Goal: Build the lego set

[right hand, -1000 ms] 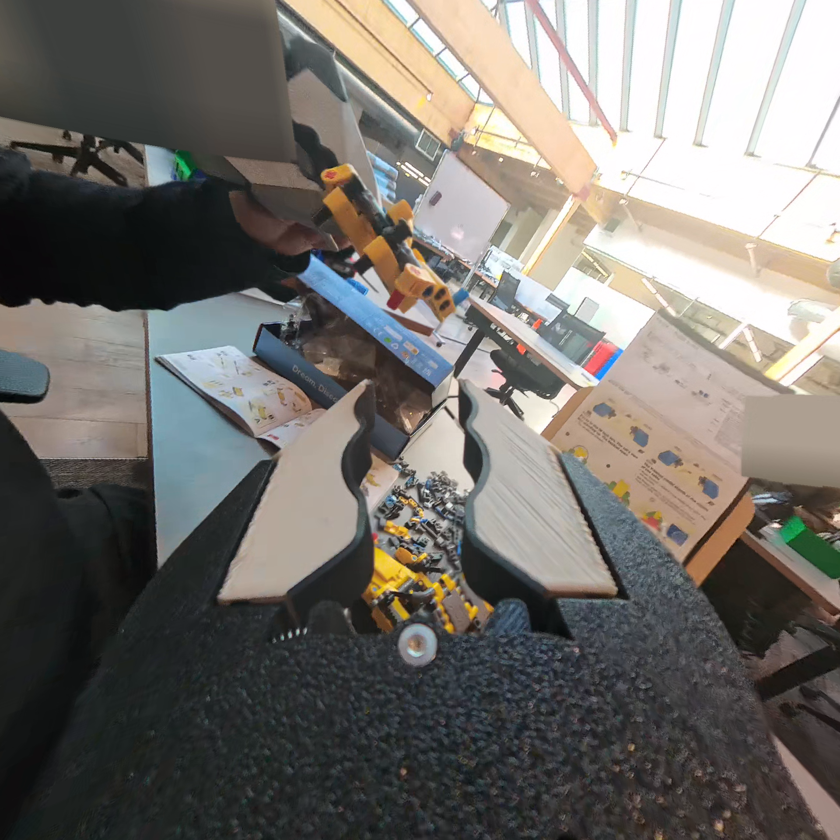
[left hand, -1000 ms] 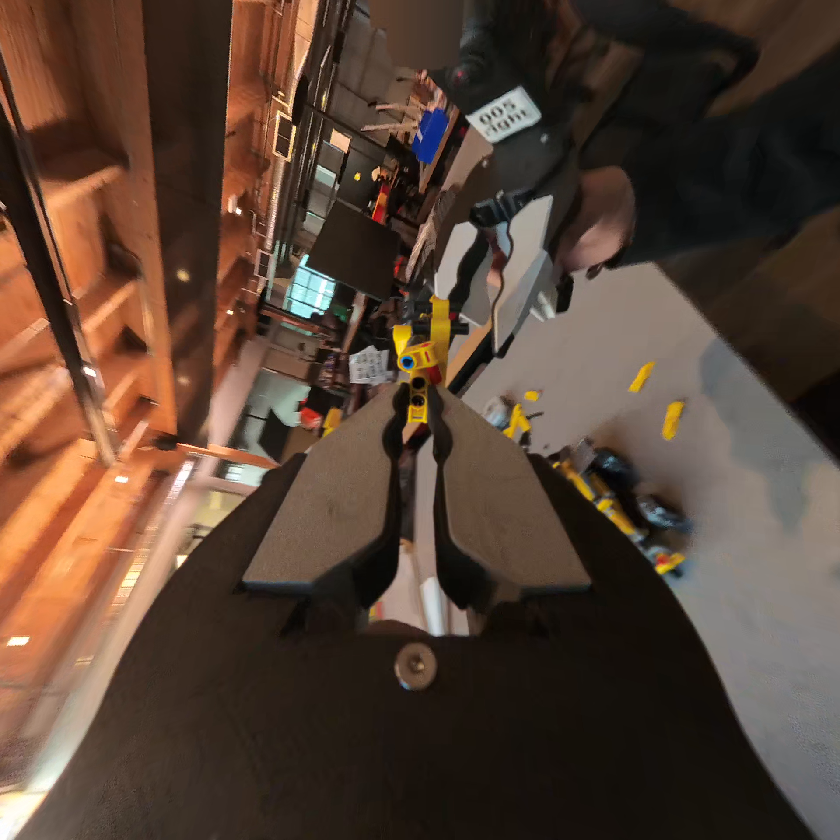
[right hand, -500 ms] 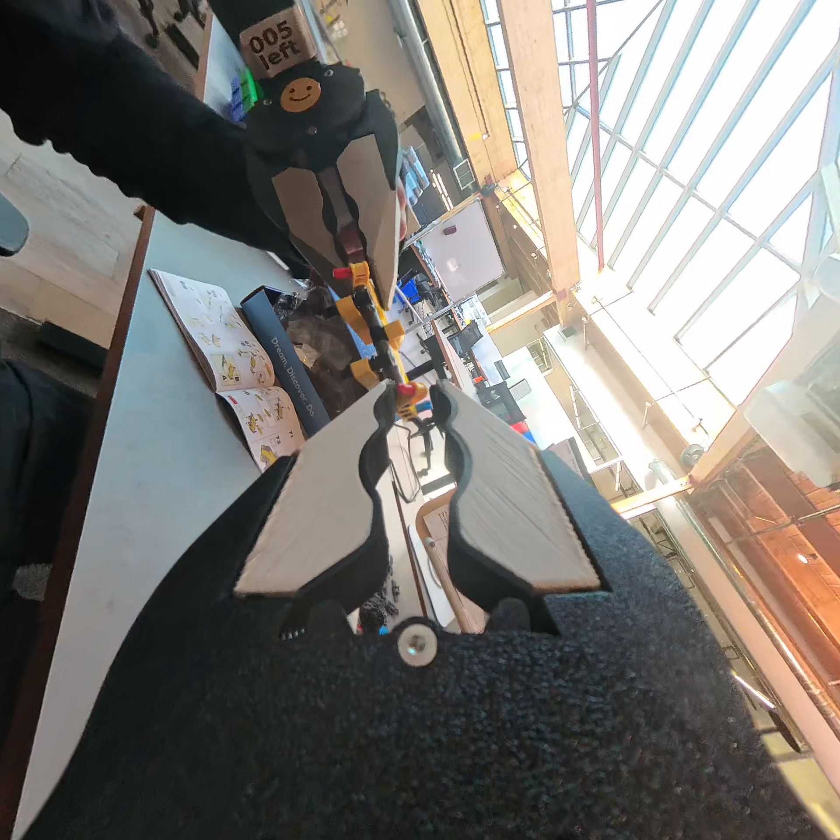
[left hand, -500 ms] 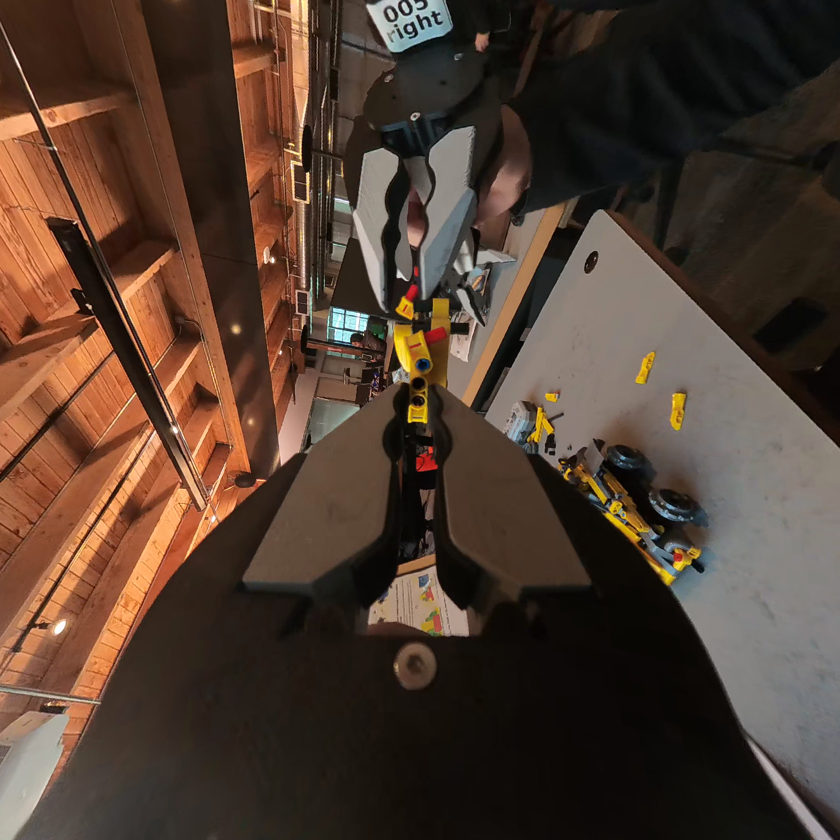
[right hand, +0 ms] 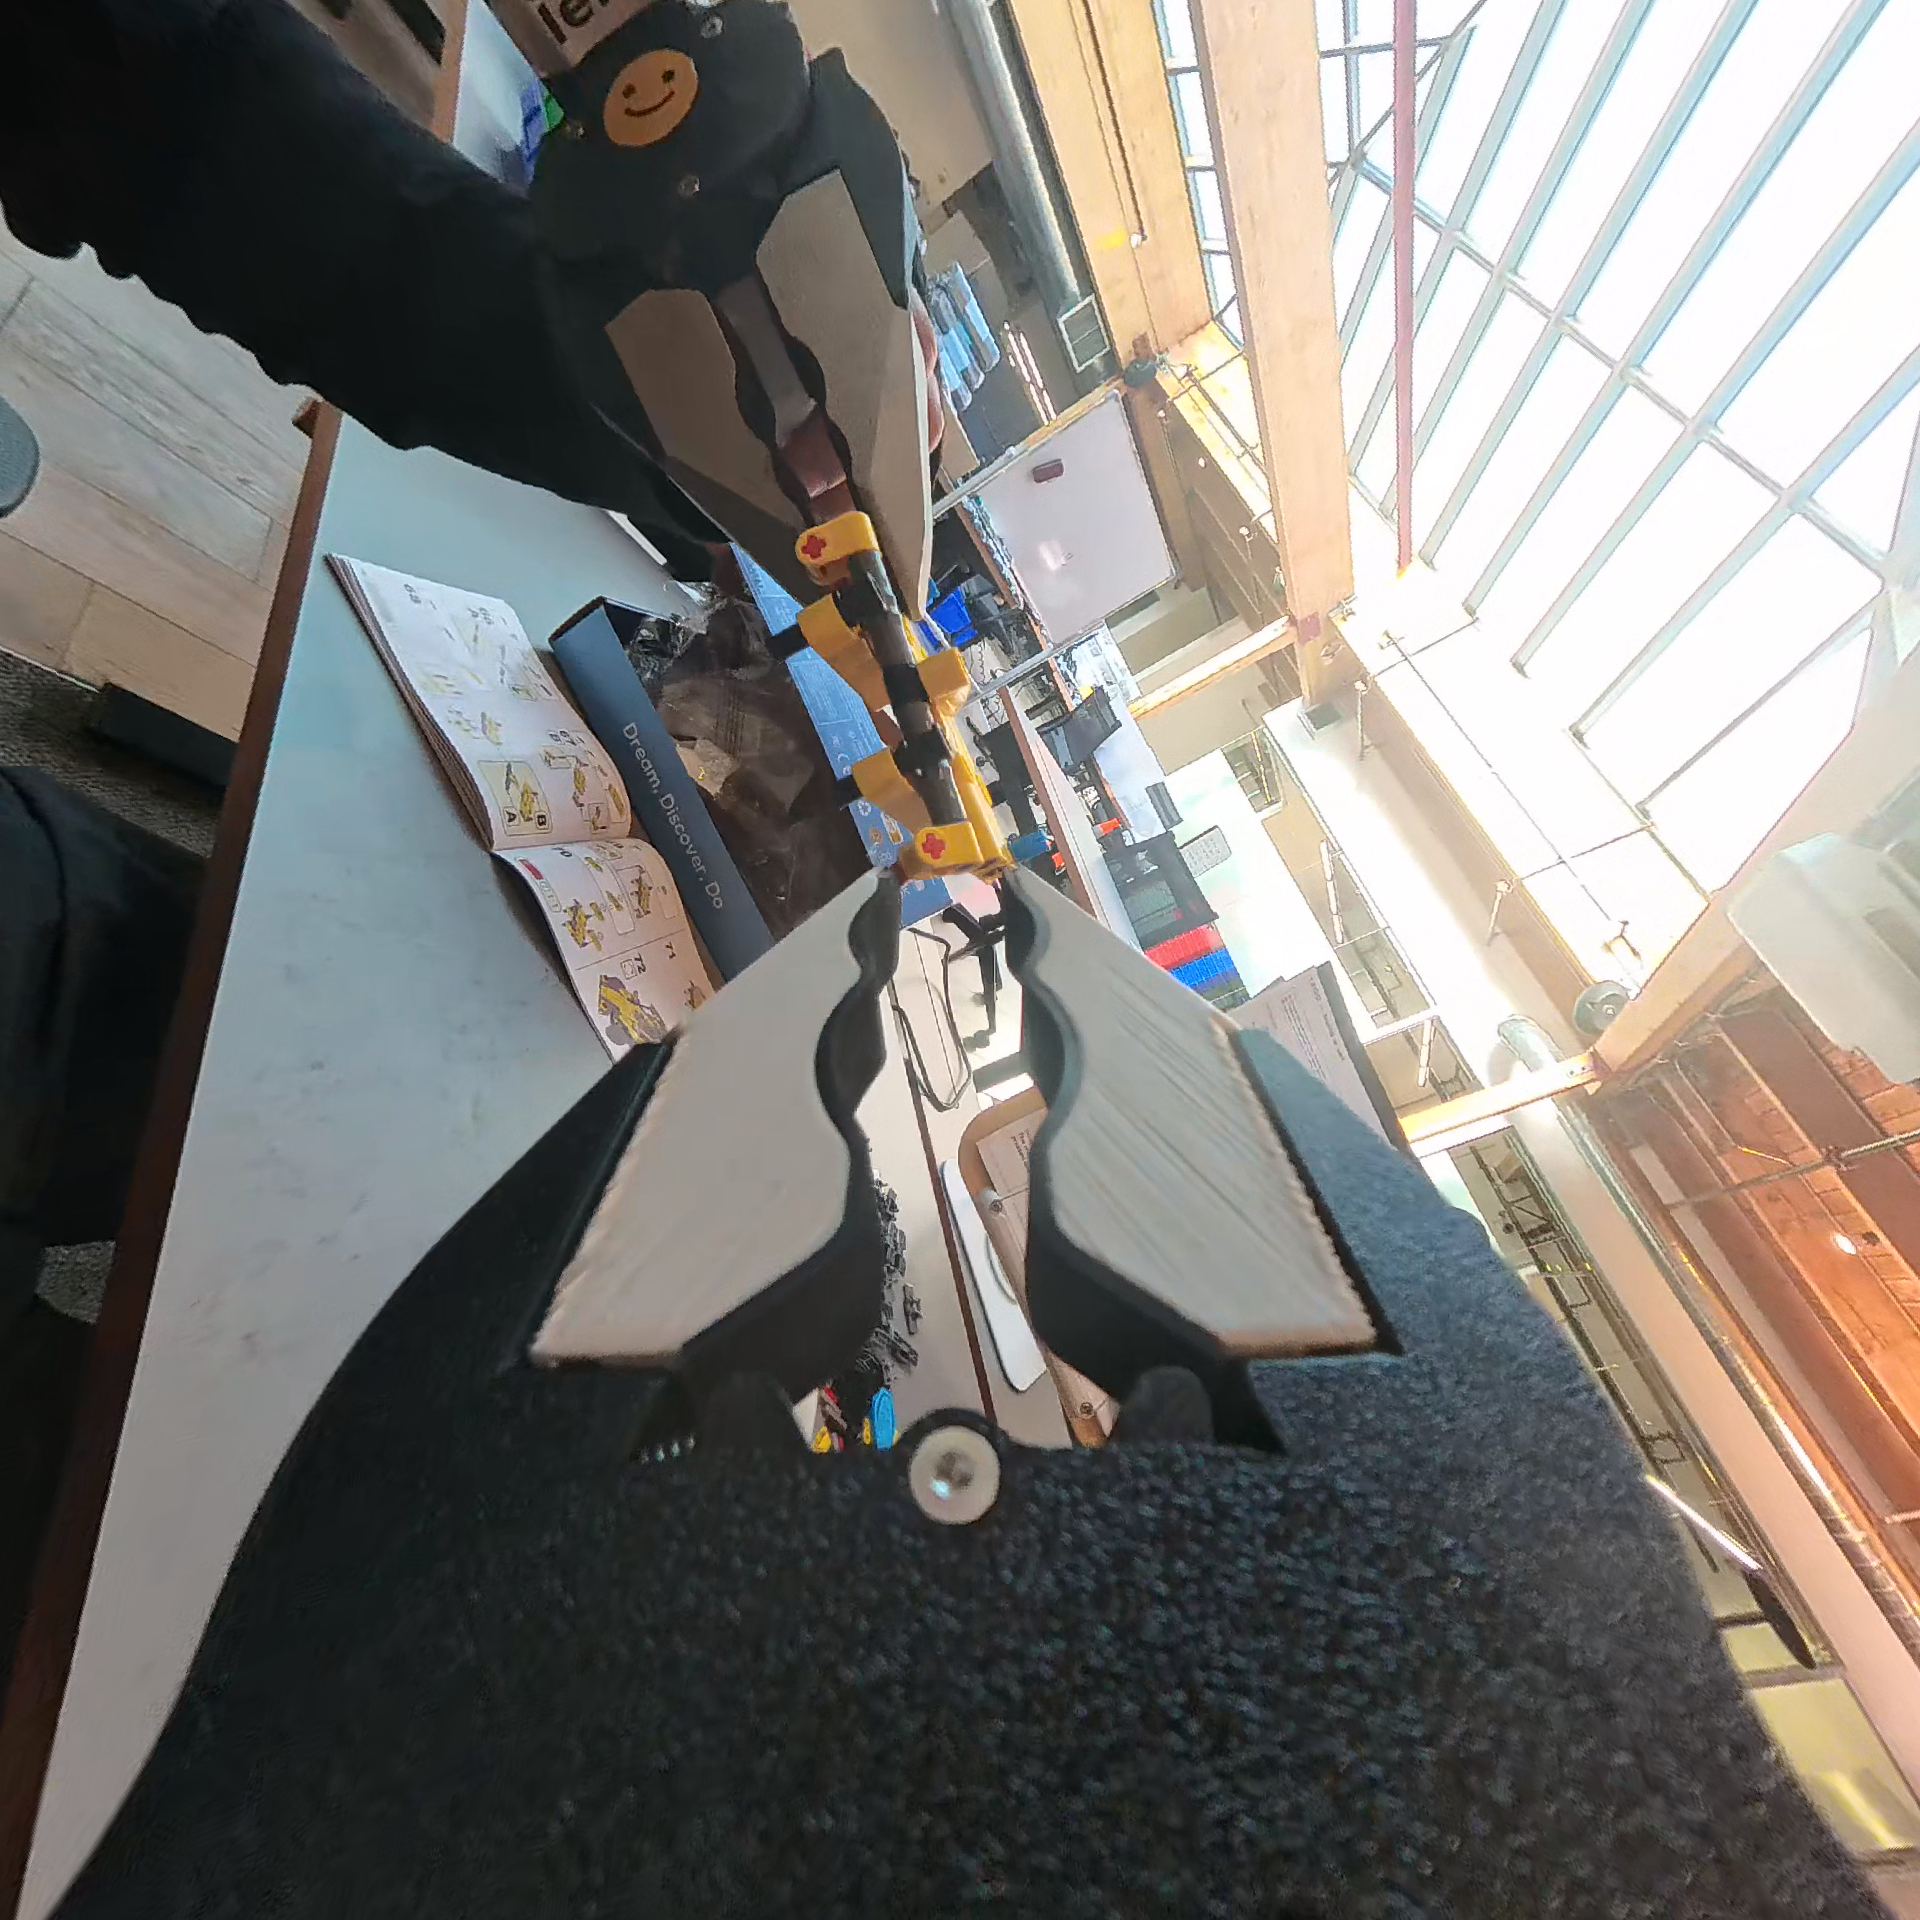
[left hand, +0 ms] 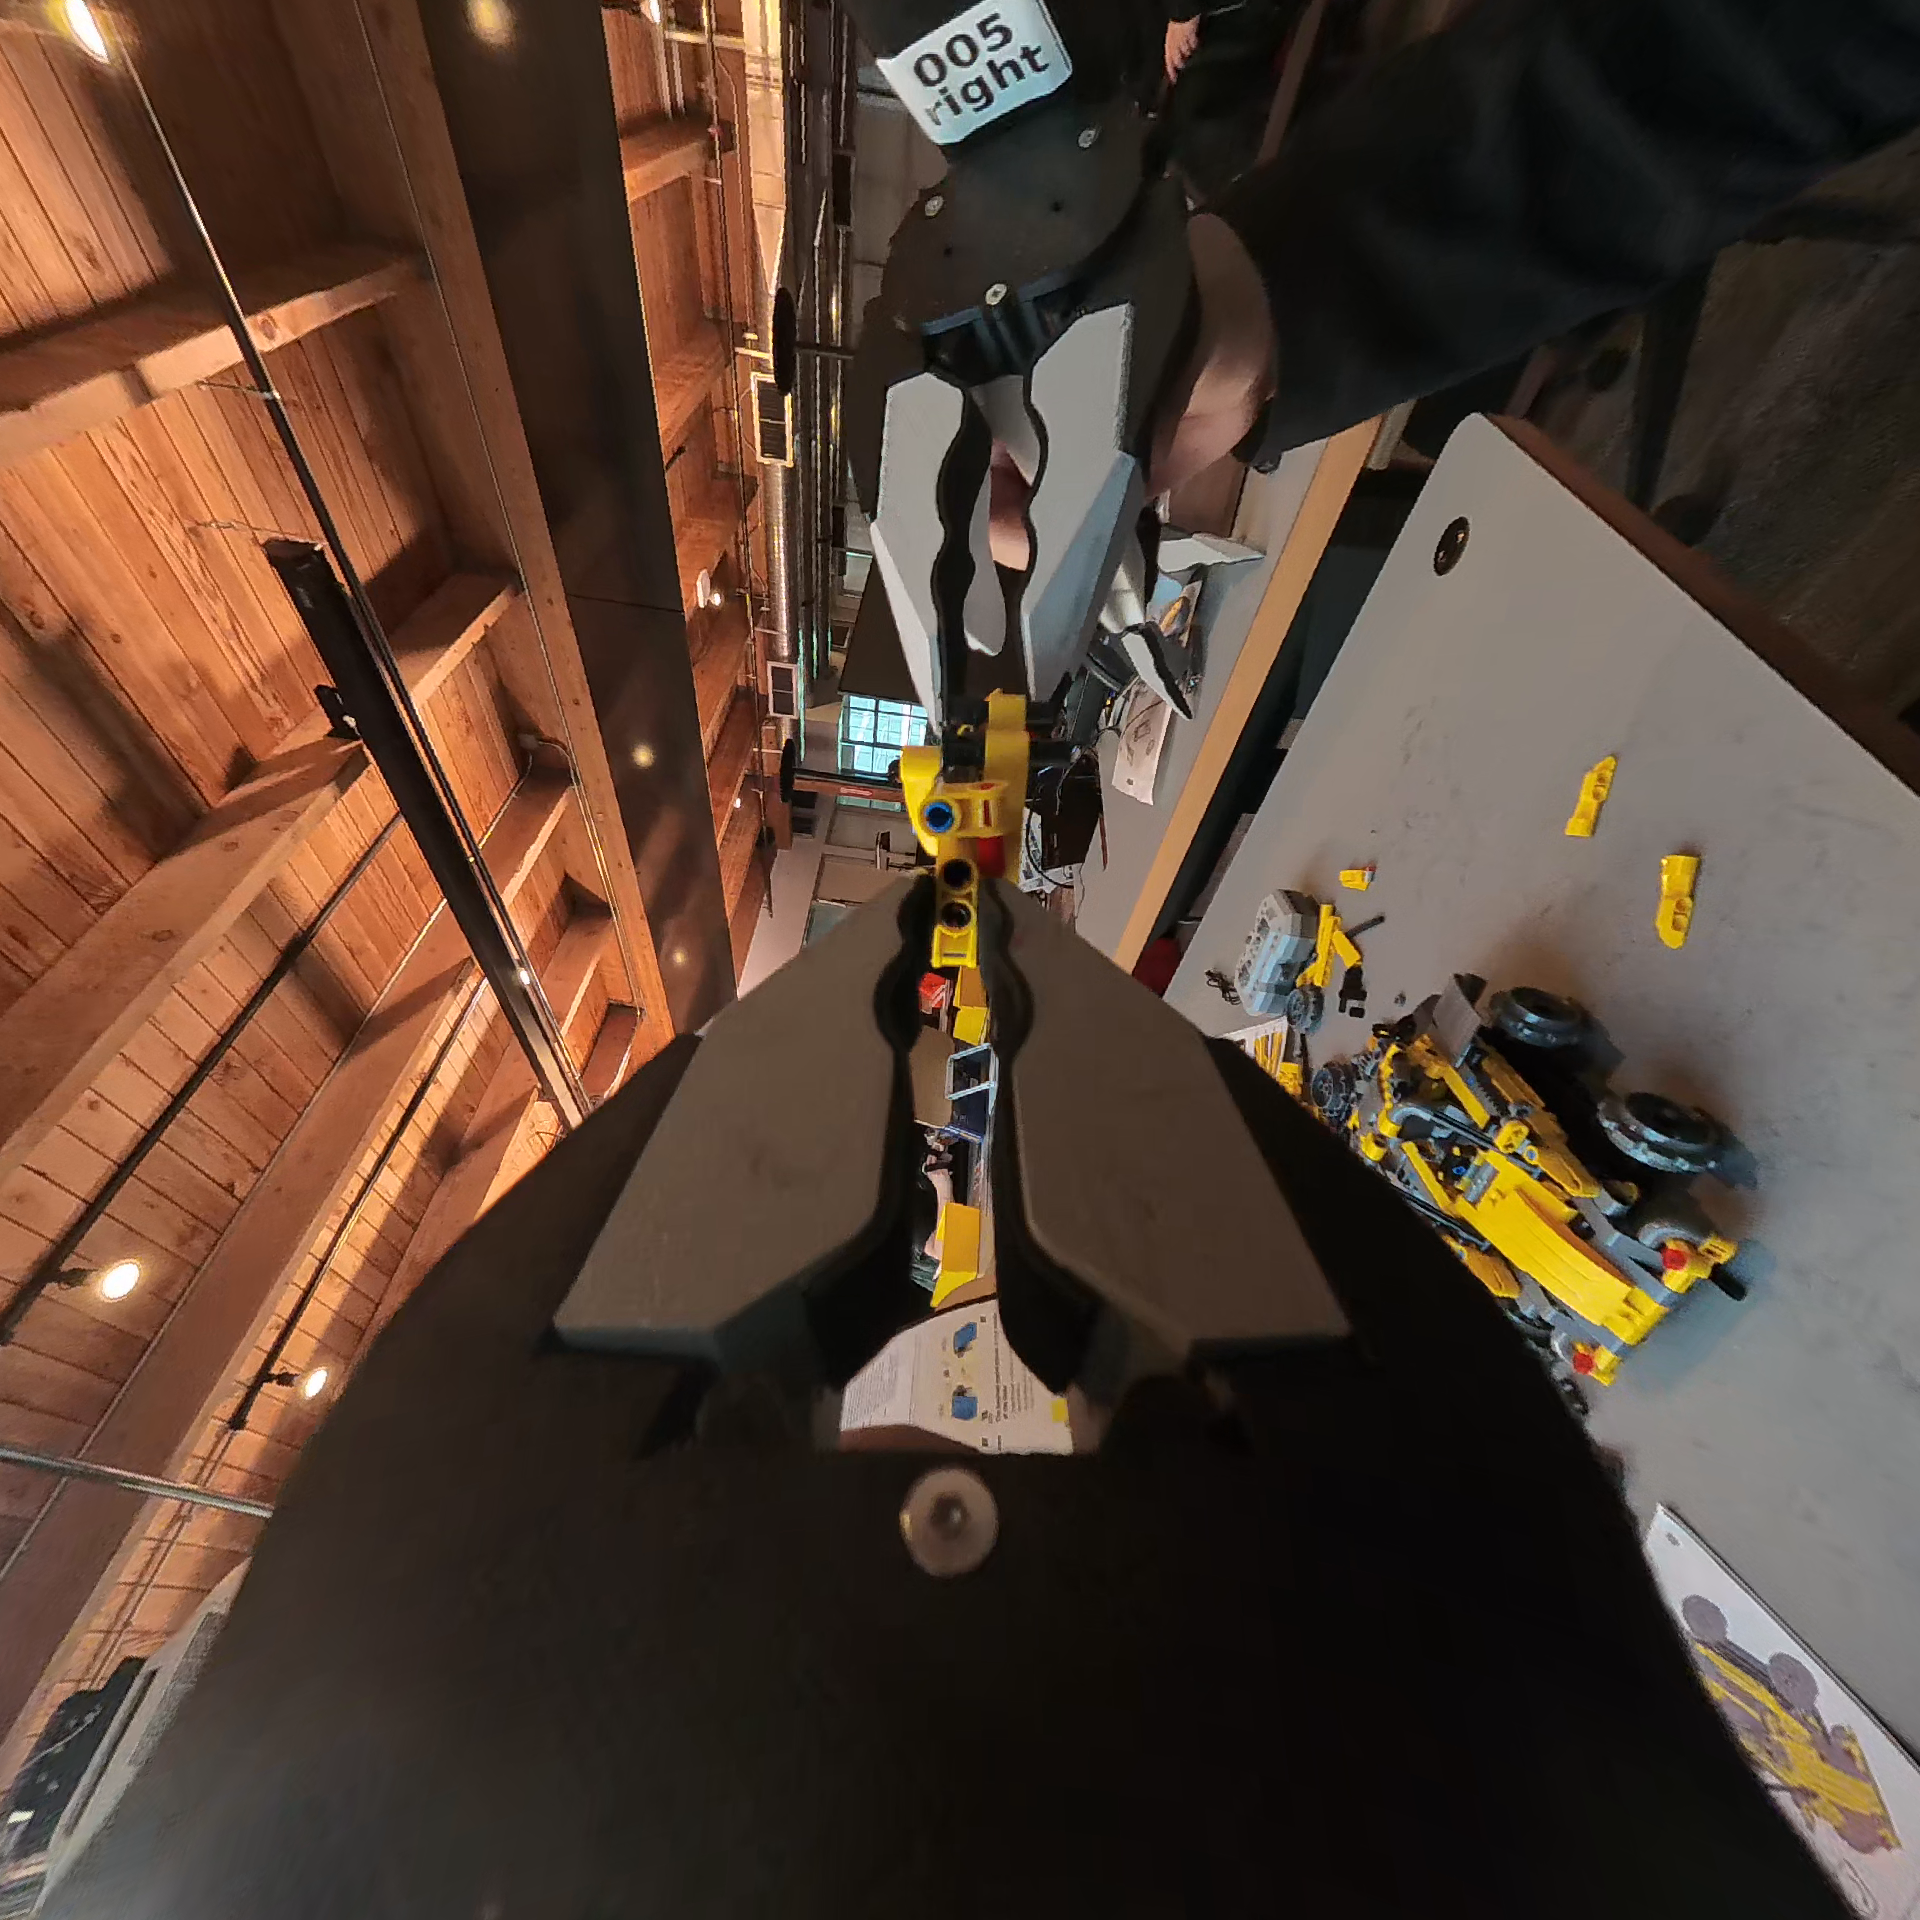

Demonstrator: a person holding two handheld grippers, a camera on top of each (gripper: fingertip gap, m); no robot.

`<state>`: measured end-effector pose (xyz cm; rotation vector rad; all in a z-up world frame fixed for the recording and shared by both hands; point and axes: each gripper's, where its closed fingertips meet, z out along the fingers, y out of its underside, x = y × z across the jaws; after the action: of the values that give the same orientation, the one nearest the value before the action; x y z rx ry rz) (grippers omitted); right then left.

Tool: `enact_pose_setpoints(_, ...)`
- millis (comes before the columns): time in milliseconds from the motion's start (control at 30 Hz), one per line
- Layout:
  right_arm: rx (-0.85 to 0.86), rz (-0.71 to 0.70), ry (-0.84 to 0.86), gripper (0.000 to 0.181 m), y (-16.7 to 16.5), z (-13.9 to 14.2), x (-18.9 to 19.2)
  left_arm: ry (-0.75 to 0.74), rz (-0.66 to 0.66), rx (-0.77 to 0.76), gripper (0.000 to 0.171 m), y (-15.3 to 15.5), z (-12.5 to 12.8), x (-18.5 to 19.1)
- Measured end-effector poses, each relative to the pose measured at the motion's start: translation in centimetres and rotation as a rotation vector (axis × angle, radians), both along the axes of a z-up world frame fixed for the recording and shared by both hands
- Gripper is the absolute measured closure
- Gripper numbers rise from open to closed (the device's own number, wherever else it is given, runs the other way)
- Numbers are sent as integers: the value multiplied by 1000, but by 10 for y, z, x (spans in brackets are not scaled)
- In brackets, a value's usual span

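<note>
My left gripper (left hand: pixel 951 894) is shut on one end of a long yellow and black brick assembly (left hand: pixel 966 810) and holds it in the air, off the table. My right gripper (right hand: pixel 951 883) faces it from the other side, with its tips closed on the far end of the same assembly (right hand: pixel 904 707), which has red pins. The right gripper also shows in the left wrist view (left hand: pixel 987 707), and the left gripper in the right wrist view (right hand: pixel 883 592). A person's hands in dark sleeves hold both.
A part-built yellow brick vehicle (left hand: pixel 1496 1174) stands on the grey table (left hand: pixel 1766 1039) with loose yellow pieces (left hand: pixel 1675 899) and a small grey sub-assembly (left hand: pixel 1283 940). An open instruction booklet (right hand: pixel 540 769) and a dark blue box (right hand: pixel 665 810) lie on the table (right hand: pixel 343 1039). Some 6 centimeters of space lies between my two pairs of fingers.
The right gripper's jaws have narrowed and it has moved in to meet the far end of the assembly. Both grippers have turned to face each other tip to tip.
</note>
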<state>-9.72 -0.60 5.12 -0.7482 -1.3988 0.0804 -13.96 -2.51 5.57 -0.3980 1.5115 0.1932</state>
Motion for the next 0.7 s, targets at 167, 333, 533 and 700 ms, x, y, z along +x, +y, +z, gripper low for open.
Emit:
enact_pose_setpoints(167,-1,1,-8,162,1,-1,-4,-5,-2,-14,167,1,-1,-1)
enact_pose_setpoints(333,31,-40,-1,163,4,2,-3,-11,1,-21,168,2,-2,0)
enact_pose_setpoints(533,34,-7,32,173,-5,9,-1,-25,28,-41,168,12,-1,0)
enact_pose_setpoints(700,15,-20,29,167,-1,6,3,-55,6,-87,168,13,5,-3)
